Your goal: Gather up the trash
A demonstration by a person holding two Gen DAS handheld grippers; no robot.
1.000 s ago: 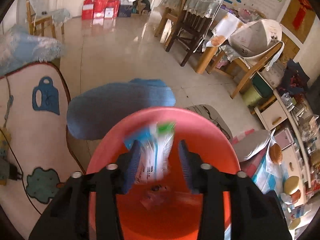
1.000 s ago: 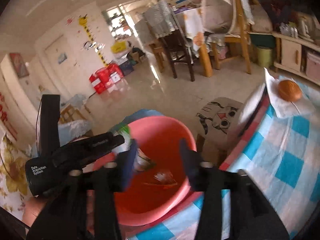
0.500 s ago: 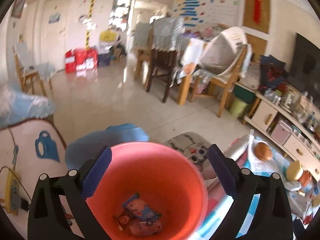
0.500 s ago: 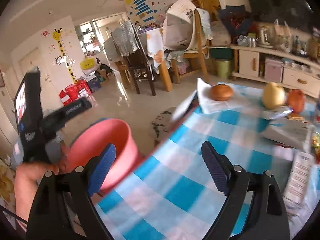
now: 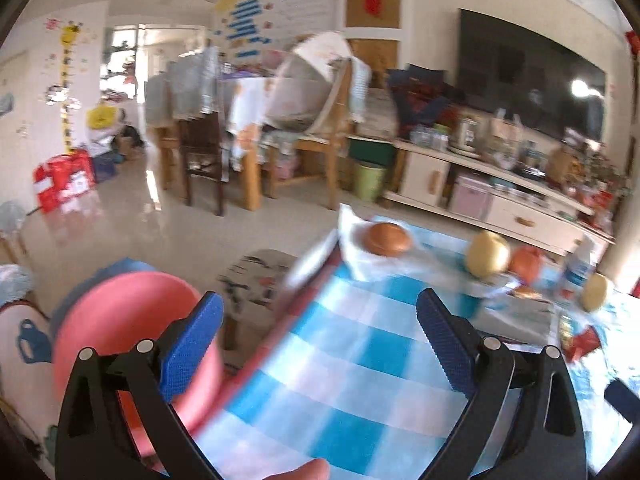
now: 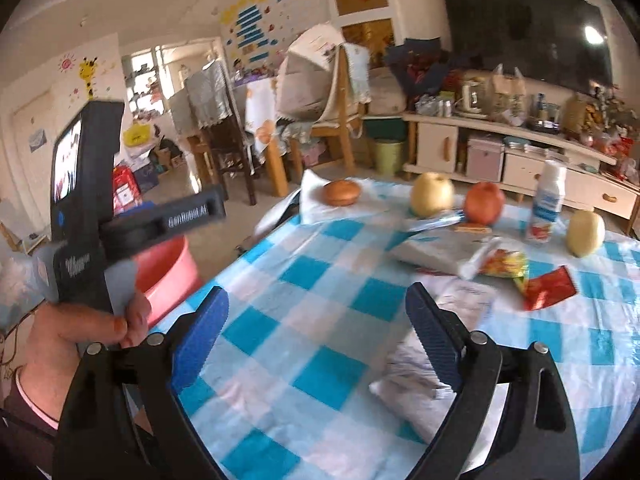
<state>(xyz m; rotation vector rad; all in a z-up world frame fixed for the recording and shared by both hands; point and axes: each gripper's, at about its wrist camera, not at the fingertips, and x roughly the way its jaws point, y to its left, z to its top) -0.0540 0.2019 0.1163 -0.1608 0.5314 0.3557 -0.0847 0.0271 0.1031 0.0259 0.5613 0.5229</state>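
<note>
Both grippers are spread wide with nothing in them: left gripper (image 5: pixel 320 336) and right gripper (image 6: pixel 316 332) hang over the checkered tablecloth (image 6: pixel 304 276). Wrappers (image 6: pixel 550 288) lie near the fruit; the pink bin (image 5: pixel 132 320) sits just beside the table's edge.

The left tongs (image 5: pixel 320 344) are seen spread wide with nothing between the blue pads (image 5: pixel 192 350), held above the near edge of a counter (image 5: pixel 340 392) covered by a blue-and-white checked cloth. A pink bucket (image 5: pixel 120 312) is seen to the left, just beside the counter edge and partly hidden behind the left pad, while a stool (image 5: pixel 256 280) stands on the floor beyond it. At the far side of the counter a brown bun (image 5: pixel 388 238) is laid on white paper (image 5: pixel 360 260), and further right a yellow pear (image 5: pixel 488 256), a red apple (image 5: pixel 526 262) and a red wrapper (image 5: pixel 584 344) can be made out, all blurred.
</note>
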